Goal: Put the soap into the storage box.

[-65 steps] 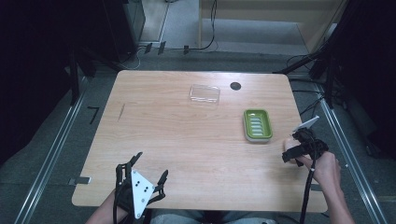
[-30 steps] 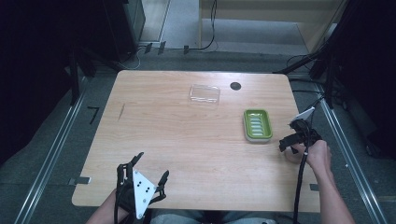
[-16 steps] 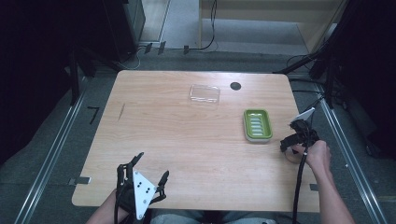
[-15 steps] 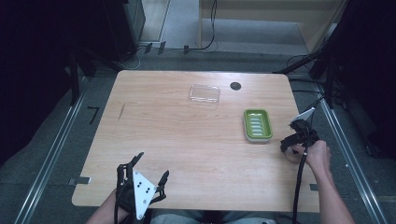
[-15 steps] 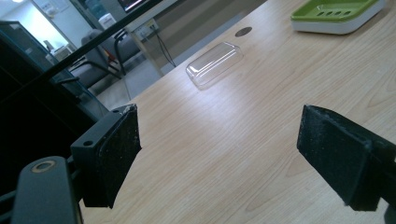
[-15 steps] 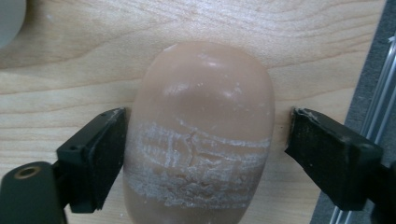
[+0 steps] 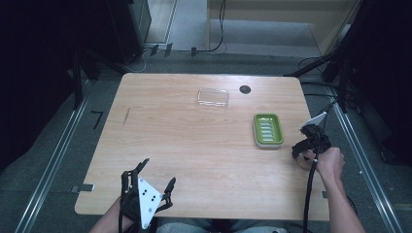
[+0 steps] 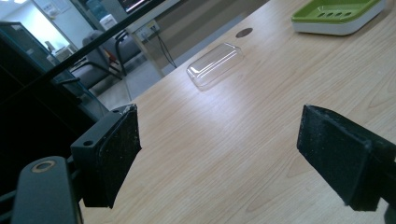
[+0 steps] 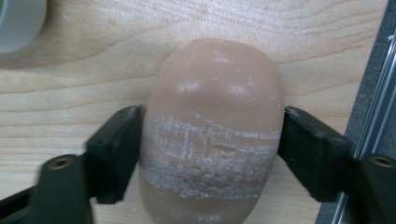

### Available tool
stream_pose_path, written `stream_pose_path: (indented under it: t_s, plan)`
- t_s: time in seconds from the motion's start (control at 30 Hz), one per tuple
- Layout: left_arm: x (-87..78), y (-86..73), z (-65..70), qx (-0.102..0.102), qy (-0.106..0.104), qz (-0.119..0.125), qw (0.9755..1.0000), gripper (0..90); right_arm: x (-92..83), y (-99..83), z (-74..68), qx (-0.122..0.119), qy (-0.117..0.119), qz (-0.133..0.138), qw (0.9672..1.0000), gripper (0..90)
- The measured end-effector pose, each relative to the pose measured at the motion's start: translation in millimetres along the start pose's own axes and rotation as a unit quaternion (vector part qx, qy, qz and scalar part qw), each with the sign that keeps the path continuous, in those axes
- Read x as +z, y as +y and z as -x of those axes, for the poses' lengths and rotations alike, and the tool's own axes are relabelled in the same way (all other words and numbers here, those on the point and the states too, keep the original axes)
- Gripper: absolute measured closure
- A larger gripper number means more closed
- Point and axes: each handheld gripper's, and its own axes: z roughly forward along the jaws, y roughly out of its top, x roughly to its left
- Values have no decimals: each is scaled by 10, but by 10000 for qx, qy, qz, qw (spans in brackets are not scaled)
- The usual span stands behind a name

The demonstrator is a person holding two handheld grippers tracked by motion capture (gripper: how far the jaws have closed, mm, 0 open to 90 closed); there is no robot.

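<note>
High view: right gripper (image 7: 305, 151) at table's right edge, just beside green slotted plastic soap dish (image 7: 267, 129) | right gripper view: jaws clamped on smooth pinkish-tan oval soap bar (image 9: 211, 130), on wooden table (image 9: 116, 70) | left gripper (image 7: 147, 180) near front edge, jaws wide apart, nothing held | clear plastic lid (image 7: 213, 97) far side, w/ round dark hole (image 7: 245, 89) beside.

On the table (image 7: 194, 141): one green soap dish (image 7: 267, 129), one clear lid (image 7: 213, 97), one tan soap bar (image 9: 212, 130), one dark round hole (image 7: 245, 89). Two grippers, left (image 7: 153, 179) and right (image 7: 302, 150), each with two black jaws. One chair (image 8: 100, 51) beyond the far edge.
</note>
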Motion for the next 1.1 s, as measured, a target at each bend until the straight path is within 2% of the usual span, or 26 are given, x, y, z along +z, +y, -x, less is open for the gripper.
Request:
stream_pose_path:
  t_s: [0.53, 0.87, 1.1]
  plan:
    - [-1, 3, 4, 34, 4, -3, 10000, 140, -11, -19, 6, -130, 23, 52, 9999, 315]
    - [-2, 1, 7, 34, 5, 23, 10000, 140, -19, -13, -2, -392, -26, -77, 9992, 322]
    - [-4, 1, 6, 35, 10, 25, 10000, 140, -53, -15, -5, -479, -89, -106, 9988, 326]
